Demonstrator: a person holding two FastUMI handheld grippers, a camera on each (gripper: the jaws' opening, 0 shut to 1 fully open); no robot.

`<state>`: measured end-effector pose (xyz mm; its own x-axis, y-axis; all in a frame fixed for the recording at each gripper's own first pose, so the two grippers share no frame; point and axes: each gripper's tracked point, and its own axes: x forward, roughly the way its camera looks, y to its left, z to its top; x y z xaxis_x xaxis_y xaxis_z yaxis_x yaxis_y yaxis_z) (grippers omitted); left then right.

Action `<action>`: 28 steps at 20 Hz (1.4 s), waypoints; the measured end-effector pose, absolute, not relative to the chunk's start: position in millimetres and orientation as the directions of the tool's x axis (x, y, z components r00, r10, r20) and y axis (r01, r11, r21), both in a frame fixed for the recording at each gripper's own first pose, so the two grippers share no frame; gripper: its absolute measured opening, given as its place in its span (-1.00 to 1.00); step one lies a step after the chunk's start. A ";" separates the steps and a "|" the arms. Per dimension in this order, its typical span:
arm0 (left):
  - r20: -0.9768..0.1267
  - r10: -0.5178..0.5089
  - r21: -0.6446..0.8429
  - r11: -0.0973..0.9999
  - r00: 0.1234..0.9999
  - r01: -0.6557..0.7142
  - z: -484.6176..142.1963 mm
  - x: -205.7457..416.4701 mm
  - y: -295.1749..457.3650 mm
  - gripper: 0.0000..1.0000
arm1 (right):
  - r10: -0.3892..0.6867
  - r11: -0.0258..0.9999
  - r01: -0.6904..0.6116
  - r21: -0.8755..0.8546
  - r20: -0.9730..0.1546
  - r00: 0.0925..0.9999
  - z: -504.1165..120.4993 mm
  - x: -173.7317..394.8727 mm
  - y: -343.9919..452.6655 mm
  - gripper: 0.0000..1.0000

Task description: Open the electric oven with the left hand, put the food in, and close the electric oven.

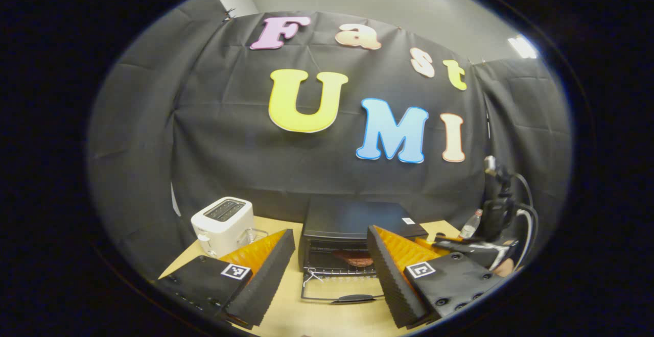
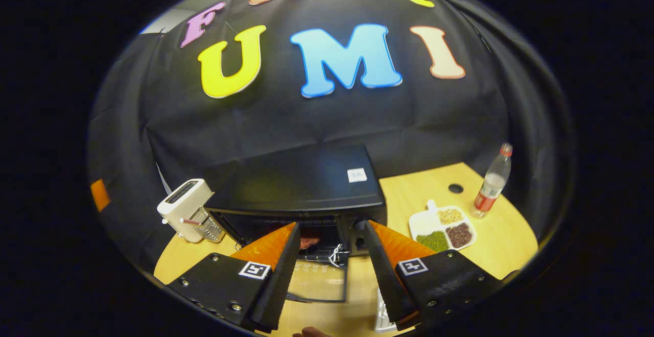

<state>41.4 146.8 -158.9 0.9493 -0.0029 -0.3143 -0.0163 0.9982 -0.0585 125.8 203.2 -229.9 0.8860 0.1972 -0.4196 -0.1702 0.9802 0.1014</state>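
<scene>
Oven (image 2: pixel 301 184) interior dark; food (image 1: pixel 357 260) a reddish blur, partly behind gripper finger, lower centre. Right gripper (image 1: pixel 490 209) partly hidden at right edge, jaw state unclear.

No legible text. Small white sticker (image 2: pixel 357 175) on top of black electric oven (image 2: pixel 301 181): print too small to read. Square black-white fiducial tags (image 1: pixel 420 270) on hand-held gripper: pattern only.

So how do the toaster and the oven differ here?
The toaster is white and small; the oven is black and much bigger. The toaster's slots face upward, while the oven opens at the front, its door folded down flat with food on the rack inside. Both stand on the wooden table.
</scene>
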 end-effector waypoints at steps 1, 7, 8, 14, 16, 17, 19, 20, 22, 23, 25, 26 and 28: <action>-0.310 -0.011 -0.052 0.999 0.951 -0.005 -158.5 41.7 138.6 0.93 | 0.195 0.981 -0.174 0.088 -0.379 0.905 -208.9 121.3 195.8 0.51; -0.295 -0.046 -0.063 0.998 0.954 0.028 -159.2 44.6 97.4 0.94 | 0.101 0.995 -0.097 0.029 -0.196 0.975 -109.6 94.1 122.9 0.51; -0.295 -0.044 -0.061 0.998 0.954 0.027 -160.0 44.1 91.9 0.95 | 0.086 0.996 -0.083 0.025 -0.167 0.982 -95.8 90.8 110.8 0.52; -0.321 -0.065 -0.053 0.997 0.945 0.051 -175.3 38.5 60.5 0.94 | 0.077 0.997 -0.077 0.001 -0.091 0.993 -56.4 65.9 79.8 0.97; -0.346 -0.082 -0.061 0.996 0.935 0.065 -188.0 33.6 48.4 0.93 | 0.096 0.995 -0.095 0.009 -0.072 0.993 -47.7 59.7 80.2 0.96; -0.360 -0.088 -0.063 0.996 0.929 0.070 -193.4 30.2 43.9 0.92 | 0.098 0.995 -0.098 0.005 -0.072 0.993 -47.0 59.0 78.4 0.96; -0.393 -0.091 -0.063 0.995 0.915 0.072 -208.4 24.6 37.3 0.87 | 0.100 0.995 -0.101 -0.005 -0.074 0.992 -46.8 57.1 75.8 0.97; -0.419 -0.090 -0.065 0.995 0.904 0.070 -218.5 21.6 35.2 0.87 | 0.102 0.995 -0.103 0.000 -0.076 0.992 -47.0 57.4 75.4 0.97; -0.481 -0.082 -0.069 0.996 0.873 0.056 -244.1 14.2 33.7 0.87 | 0.109 0.994 -0.108 0.014 -0.095 0.989 -54.3 56.3 75.4 0.97; -0.513 -0.077 -0.069 0.996 0.855 0.048 -259.4 11.0 33.6 0.91 | 0.111 0.994 -0.110 0.018 -0.107 0.988 -58.7 54.7 74.1 0.97; -0.577 -0.070 -0.069 0.997 0.814 0.036 -287.6 3.8 35.6 0.92 | 0.112 0.994 -0.110 0.021 -0.125 0.986 -64.1 51.4 71.0 0.97; -0.611 -0.068 -0.069 0.997 0.789 0.032 -303.9 0.7 35.8 0.87 | 0.110 0.994 -0.108 0.021 -0.130 0.985 -66.0 50.0 68.9 0.97; -0.678 -0.074 -0.079 0.996 0.731 0.027 -334.0 -6.2 35.6 0.94 | 0.103 0.995 -0.101 0.019 -0.141 0.985 -70.2 50.8 63.2 0.97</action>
